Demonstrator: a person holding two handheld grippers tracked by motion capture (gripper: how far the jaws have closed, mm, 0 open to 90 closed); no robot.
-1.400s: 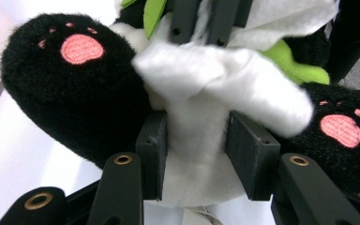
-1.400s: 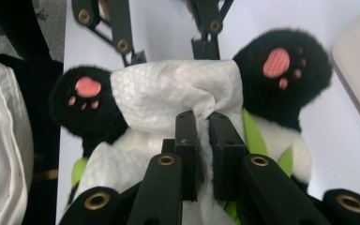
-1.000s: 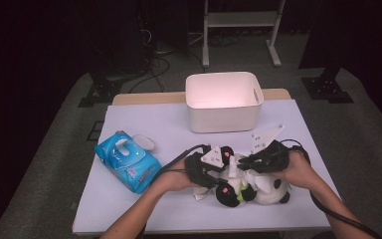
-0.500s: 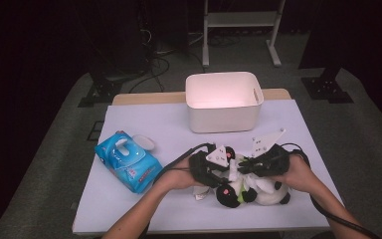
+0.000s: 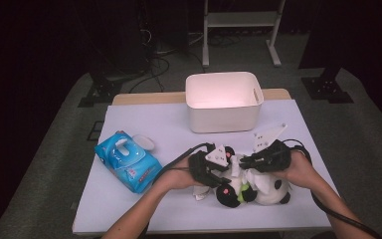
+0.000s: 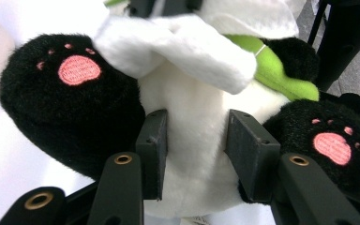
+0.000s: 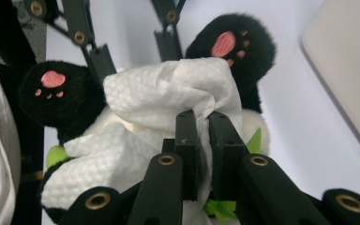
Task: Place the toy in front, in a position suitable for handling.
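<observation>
A black-and-white panda plush (image 5: 266, 189) lies on its back near the table's front edge, pink-padded feet up. My left gripper (image 5: 223, 180) comes in from the left. In the left gripper view it (image 6: 194, 150) is shut on the plush's white belly (image 6: 194, 117), between the two black legs. My right gripper (image 5: 242, 163) reaches over the plush from the right. In the right gripper view it (image 7: 205, 140) is shut on a white wet wipe (image 7: 168, 93) that lies bunched on the plush's body. A green leaf (image 6: 276, 70) sits at the plush's chest.
A blue pack of wet wipes (image 5: 127, 162) lies at the left with its white lid (image 5: 143, 143) flipped open. A white bin (image 5: 224, 99) stands at the back middle of the white table (image 5: 154, 119). Cables trail from both grippers toward the front.
</observation>
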